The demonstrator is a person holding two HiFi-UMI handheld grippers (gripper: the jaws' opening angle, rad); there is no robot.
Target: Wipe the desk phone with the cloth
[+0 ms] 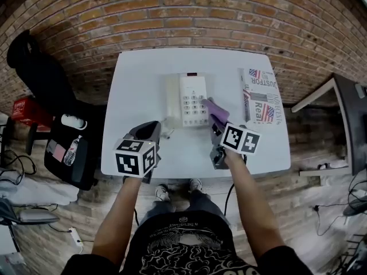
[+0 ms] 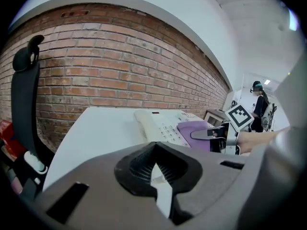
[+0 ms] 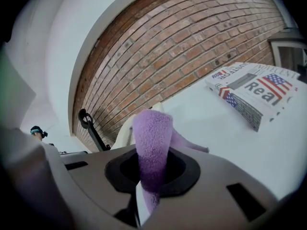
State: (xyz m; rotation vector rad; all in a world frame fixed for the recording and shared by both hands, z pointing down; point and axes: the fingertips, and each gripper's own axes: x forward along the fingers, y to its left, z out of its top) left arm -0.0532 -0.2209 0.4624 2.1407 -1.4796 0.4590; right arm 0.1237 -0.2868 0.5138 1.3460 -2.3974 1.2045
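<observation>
White tabletop against a brick wall. Desk phone sits near the middle of it, with the handset in its cradle on the phone's left side and the keypad on the right.

Right gripper: at the phone's near-right corner. Fingers clamped on a purple cloth. In the right gripper view the cloth stands up out of the closed fingers as a thick fold, with the phone's pale edge just behind it. The loose end of the cloth drapes onto the right edge of the phone, beside the keypad. The left gripper view shows the same from the side: cloth lying on the phone.

Left gripper: off the phone's near-left corner, close to it but apart. Fingers together, nothing between them. Tips point toward the phone.

Right of the phone: a folded newspaper with a flag print, lying flat on the tabletop, apart from the phone; it also shows in the right gripper view.

Left of the phone, off the tabletop: a black chair.
</observation>
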